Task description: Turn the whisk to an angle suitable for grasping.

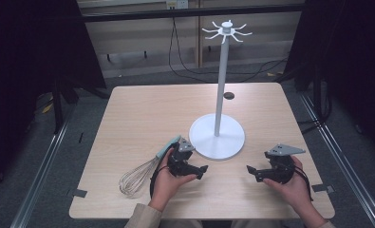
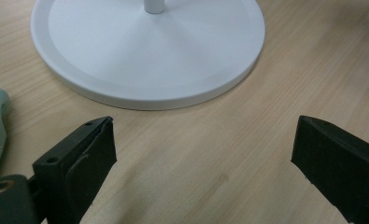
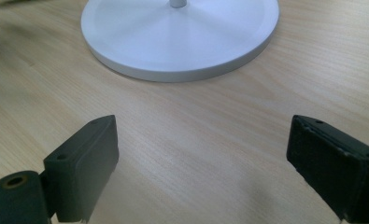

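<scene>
Left gripper (image 1: 201, 169) sits low over the table (image 1: 128, 118) with jaws spread wide and nothing between them, bare wood showing through the gap. Its hand (image 1: 166, 183) cups it from below, jaws pointing toward the middle. Just beside it lies the whisk (image 1: 140, 173), mint handle up by the white stand's base (image 1: 218, 137). Right gripper (image 1: 249, 170) mirrors it, jaws equally wide and empty, facing inward, held in the right hand (image 1: 294, 187).

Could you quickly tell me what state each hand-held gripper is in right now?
Left hand-held gripper: open, nothing between its jaws, beside the whisk.
Right hand-held gripper: open, holding nothing, above bare table.
</scene>
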Available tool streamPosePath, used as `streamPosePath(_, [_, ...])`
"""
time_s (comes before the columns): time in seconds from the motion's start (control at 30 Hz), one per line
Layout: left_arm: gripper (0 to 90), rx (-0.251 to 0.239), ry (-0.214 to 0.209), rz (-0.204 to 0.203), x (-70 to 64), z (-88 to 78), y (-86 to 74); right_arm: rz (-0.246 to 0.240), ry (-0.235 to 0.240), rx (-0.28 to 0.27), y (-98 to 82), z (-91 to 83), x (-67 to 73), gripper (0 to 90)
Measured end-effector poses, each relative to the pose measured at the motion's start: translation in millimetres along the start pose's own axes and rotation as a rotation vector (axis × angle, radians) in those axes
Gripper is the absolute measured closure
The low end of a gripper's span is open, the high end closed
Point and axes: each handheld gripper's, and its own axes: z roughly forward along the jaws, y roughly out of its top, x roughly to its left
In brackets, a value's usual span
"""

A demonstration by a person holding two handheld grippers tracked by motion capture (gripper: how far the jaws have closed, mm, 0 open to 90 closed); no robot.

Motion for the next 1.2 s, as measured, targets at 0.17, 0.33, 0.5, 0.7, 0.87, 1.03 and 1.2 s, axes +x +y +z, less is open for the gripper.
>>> streamPosePath(0.17, [6.4,-0.01,0.003,-0.014,2.5,-3.1,0.6,0.005,0.006,-0.005,1.7,-0.7,0.3,8.8])
streamPosePath(0.33, [6.7,0.003,0.002,-0.03,4.4,-4.1,1.7,0.009,0.002,-0.003,0.3,-0.9,-0.5,8.8])
streamPosePath(0.5, [6.9,0.012,0.005,-0.011,3.2,-4.3,5.9,0.014,0.001,-0.007,-1.3,-3.9,-2.1,8.8])
streamPosePath(0.7, [7.3,0.023,0.005,0.007,7.1,-11.0,17.0,0.027,-0.005,-0.01,-2.8,-6.8,-3.8,8.8])
streamPosePath(0.87, [8.5,0.051,0.01,0.017,12.4,-17.3,24.1,0.02,-0.011,-0.018,-1.7,-9.1,-3.8,8.8])
streamPosePath(1.03, [8.7,0.069,0.043,0.031,18.4,-18.6,28.6,0.017,-0.013,-0.019,-1.7,-9.0,-3.6,8.8])
streamPosePath(1.2, [9.2,0.127,0.067,0.052,23.1,-21.4,38.4,0.009,-0.019,-0.027,-0.5,-9.5,-3.4,8.7])
